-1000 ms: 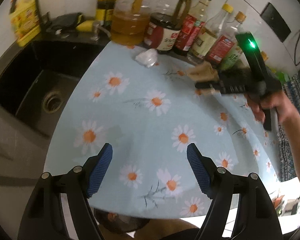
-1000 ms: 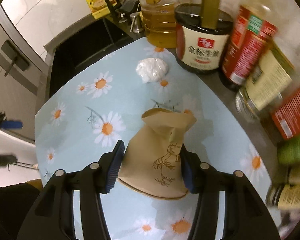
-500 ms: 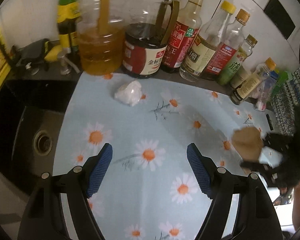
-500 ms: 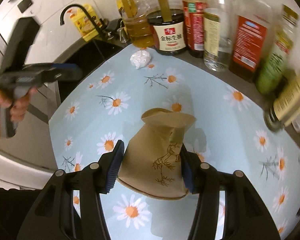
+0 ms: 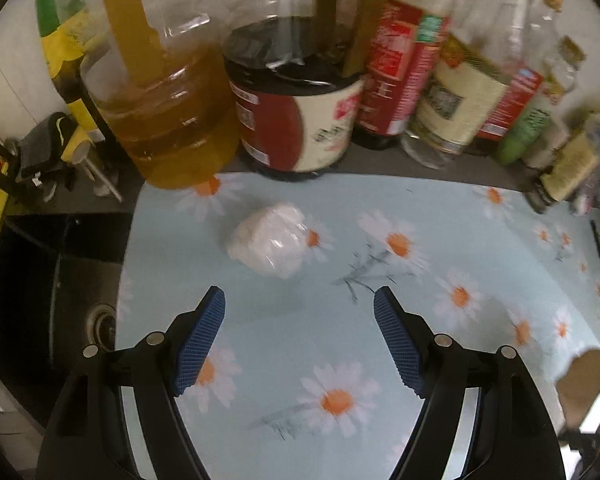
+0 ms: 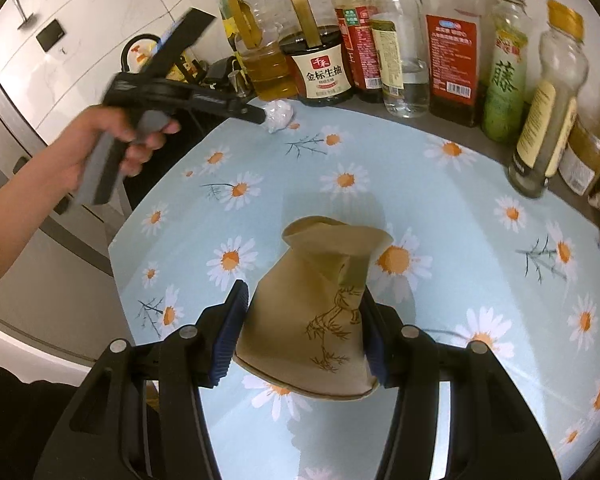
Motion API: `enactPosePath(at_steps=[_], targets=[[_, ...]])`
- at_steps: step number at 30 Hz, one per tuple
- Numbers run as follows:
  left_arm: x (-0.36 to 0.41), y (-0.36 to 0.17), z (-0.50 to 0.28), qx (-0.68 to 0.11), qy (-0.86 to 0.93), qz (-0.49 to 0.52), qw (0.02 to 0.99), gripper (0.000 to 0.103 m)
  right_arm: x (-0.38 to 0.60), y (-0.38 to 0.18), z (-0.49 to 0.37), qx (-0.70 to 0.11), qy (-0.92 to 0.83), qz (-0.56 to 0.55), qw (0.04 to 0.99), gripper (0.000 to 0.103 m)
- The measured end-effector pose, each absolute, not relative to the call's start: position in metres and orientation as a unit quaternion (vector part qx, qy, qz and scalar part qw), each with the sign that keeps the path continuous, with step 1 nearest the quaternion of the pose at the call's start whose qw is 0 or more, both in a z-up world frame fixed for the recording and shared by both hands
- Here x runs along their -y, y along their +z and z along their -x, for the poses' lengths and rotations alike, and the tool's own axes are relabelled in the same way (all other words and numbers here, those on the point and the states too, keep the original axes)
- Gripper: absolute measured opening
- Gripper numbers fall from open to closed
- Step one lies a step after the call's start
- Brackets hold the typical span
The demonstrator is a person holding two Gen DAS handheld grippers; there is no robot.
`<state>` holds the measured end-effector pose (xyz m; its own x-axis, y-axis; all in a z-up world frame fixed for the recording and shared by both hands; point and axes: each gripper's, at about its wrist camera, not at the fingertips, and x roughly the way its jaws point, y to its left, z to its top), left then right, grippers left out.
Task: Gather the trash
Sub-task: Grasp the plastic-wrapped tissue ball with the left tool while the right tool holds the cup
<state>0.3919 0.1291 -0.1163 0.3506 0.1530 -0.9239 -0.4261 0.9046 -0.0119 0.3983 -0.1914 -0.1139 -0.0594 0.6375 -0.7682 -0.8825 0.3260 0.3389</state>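
The left tool (image 5: 299, 340) hangs with its jaws wide and nothing between them, tilted down at the counter (image 5: 440, 320). Just ahead of its tips, a touch toward the left pad, lies the white wad (image 5: 269, 243), roundish, no clear long axis. Off to the right, the right tool (image 6: 302, 338) clamps a crushed paper cup (image 6: 320, 300).

Bare daisy-print bench (image 5: 440, 300) lies open around the white wad (image 5: 269, 242); behind it, a close row of bottles (image 5: 452, 92) blocks passage, and the sink (image 5: 40, 300) drops away at its left.
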Motion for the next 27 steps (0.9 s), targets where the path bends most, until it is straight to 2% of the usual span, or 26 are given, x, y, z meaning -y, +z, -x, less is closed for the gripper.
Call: enactPosePath(at_steps=[5, 19, 23, 25, 27], targets=[[-0.152, -0.123, -0.408, -0.534, 0.182, 0.161, 0.81, 0.075, 0.199, -0.121, -0.402, -0.472, 0.568, 0.11, 0.665, 0.054], [-0.164, -0.148, -0.435, -0.57, 0.203, 0.136, 0.784, 0.075, 0.215, -0.13, -0.418, -0.484, 0.567, 0.082, 0.662, 0.054], [-0.164, -0.152, -0.44, -0.576, 0.211, 0.128, 0.78, 0.066, 0.22, -0.135, -0.421, -0.487, 0.567, 0.076, 0.66, 0.054], [-0.163, -0.154, -0.441, -0.576, 0.216, 0.129, 0.777, 0.056, 0.222, -0.137, -0.422, -0.488, 0.567, 0.074, 0.659, 0.054], [-0.165, -0.153, -0.441, -0.574, 0.218, 0.132, 0.778, 0.055, 0.223, -0.139, -0.423, -0.49, 0.569, 0.074, 0.656, 0.054]])
